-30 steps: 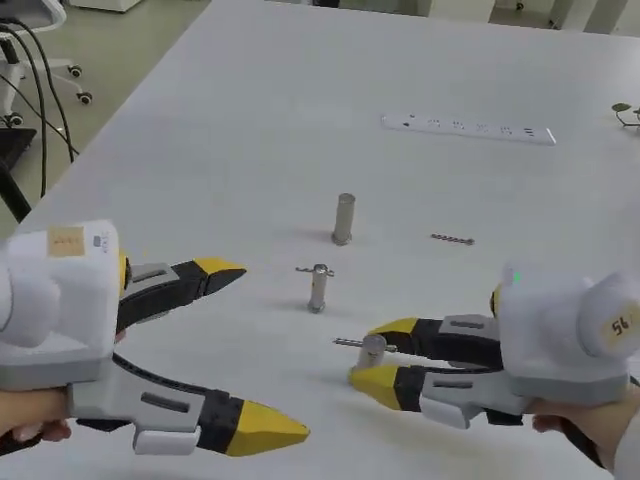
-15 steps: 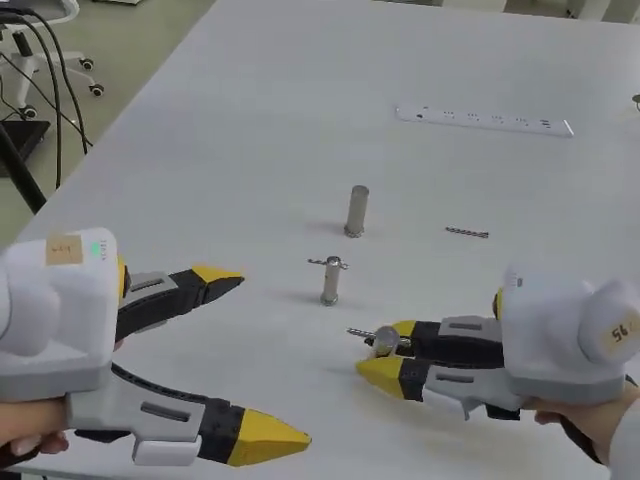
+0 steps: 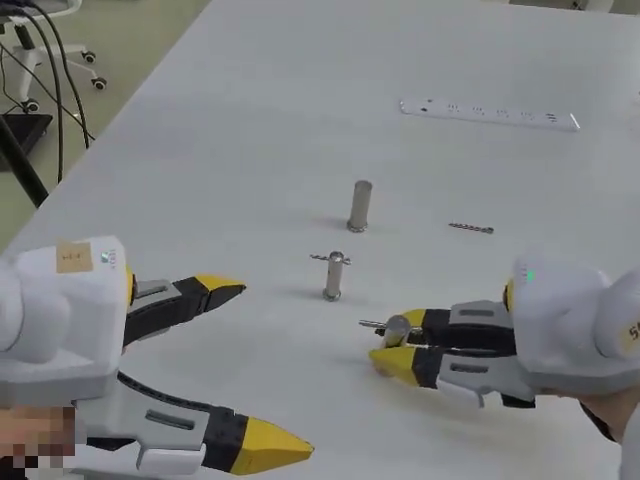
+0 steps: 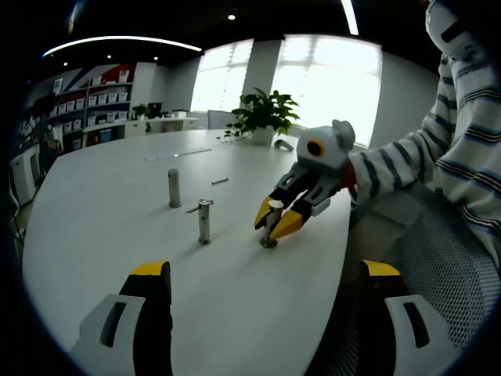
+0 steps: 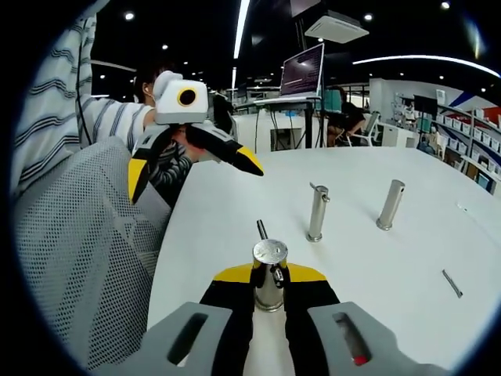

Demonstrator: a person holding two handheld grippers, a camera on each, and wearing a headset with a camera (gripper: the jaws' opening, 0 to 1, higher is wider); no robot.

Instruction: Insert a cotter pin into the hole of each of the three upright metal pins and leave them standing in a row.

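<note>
Yellow-tipped left gripper (image 3: 272,372), nearest, jaws wide apart over the white table (image 3: 250,130). Right gripper (image 3: 390,345) clamped on first metal pin (image 3: 397,328), upright, cotter-pinned. Beyond it: second metal pin (image 3: 334,275), cotter-pinned; third metal pin (image 3: 360,205), bare; loose cotter pin (image 3: 470,228) lying to its right.

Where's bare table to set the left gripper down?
Widest bare patch: the table left of the pins' row, from the open left gripper out to the table's left edge. Also bare between the far pin and the power strip. Crowded: around the middle pin, the near pin in the right gripper, and the loose cotter pin.
</note>
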